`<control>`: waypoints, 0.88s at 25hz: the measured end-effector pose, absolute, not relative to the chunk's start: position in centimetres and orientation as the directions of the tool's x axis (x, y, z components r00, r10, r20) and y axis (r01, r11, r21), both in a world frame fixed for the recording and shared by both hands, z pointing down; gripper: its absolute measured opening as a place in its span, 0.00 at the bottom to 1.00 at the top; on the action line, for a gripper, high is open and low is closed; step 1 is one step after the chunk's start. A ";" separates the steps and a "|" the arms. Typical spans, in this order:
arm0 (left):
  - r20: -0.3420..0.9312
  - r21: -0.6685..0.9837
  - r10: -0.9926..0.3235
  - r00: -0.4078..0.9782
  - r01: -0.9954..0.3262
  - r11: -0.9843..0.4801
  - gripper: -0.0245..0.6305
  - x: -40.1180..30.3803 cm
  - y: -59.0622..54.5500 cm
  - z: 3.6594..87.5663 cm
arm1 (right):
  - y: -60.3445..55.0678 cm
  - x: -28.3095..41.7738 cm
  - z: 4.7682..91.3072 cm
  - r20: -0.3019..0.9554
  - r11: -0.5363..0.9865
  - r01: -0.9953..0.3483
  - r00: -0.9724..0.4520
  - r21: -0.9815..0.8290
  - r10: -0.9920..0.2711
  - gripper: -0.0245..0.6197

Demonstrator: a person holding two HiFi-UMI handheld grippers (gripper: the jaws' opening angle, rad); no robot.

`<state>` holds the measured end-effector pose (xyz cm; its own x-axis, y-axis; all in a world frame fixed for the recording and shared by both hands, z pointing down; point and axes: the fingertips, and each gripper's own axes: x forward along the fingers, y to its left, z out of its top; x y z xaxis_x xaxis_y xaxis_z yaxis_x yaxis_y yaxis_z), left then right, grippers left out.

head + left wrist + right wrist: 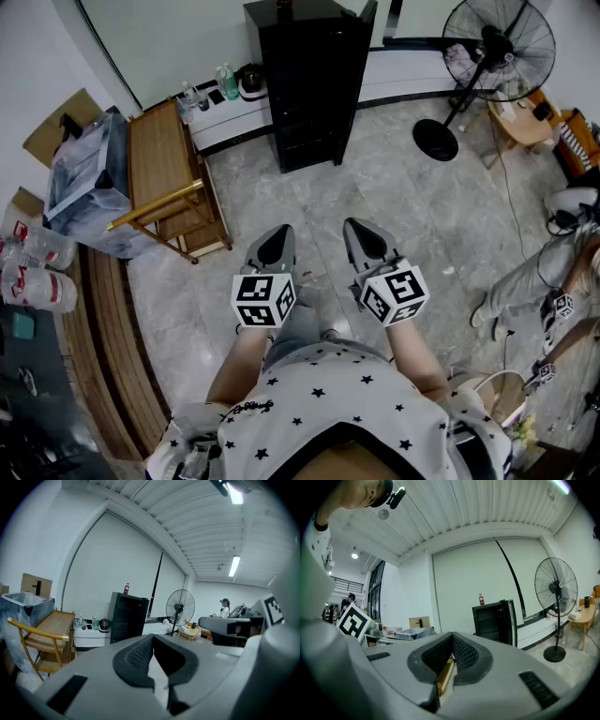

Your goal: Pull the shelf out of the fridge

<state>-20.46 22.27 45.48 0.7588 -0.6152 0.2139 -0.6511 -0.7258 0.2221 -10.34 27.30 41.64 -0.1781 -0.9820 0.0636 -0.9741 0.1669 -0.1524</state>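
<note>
Nearest me, both pairs of jaws were pressed together on nothing, the left gripper and the right gripper alike. That struck me as the likeliest trouble. If they reached the shelf closed like that, they would only knock its front edge instead of taking hold, so they needed opening on the way. The hands sat side by side before the person's waist, forearms forward. The left gripper was tipped slightly down and the right was level, both aimed across the floor. Well beyond them stood the black fridge, its door swung open and a bottle on top. The shelf lay inside, too dark to single out.
</note>
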 end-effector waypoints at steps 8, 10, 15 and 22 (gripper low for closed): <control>0.219 0.220 -0.581 0.784 -0.620 -0.754 0.06 -18.1 28.2 45.9 | 33.0 -9.8 42.9 0.095 0.178 -0.978 -0.189 -0.112 -0.977 0.03; 0.213 0.220 -0.579 0.787 -0.616 -0.756 0.06 -17.7 28.8 45.7 | 33.8 -9.7 43.1 0.101 0.186 -0.977 -0.196 -0.104 -0.975 0.03; 0.204 0.226 -0.580 0.788 -0.615 -0.756 0.06 -16.4 29.6 45.5 | 35.2 -8.7 43.3 0.105 0.195 -0.975 -0.207 -0.108 -0.973 0.03; 0.209 0.222 -0.582 0.786 -0.618 -0.754 0.06 -15.7 30.3 45.4 | 35.7 -7.9 43.2 0.101 0.197 -0.974 -0.208 -0.113 -0.973 0.03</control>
<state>-15.66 30.34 45.40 0.7856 -0.5825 0.2088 -0.6181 -0.7541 0.2221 -7.89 35.66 43.19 -0.2081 -0.9729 0.1012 -0.9740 0.1966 -0.1129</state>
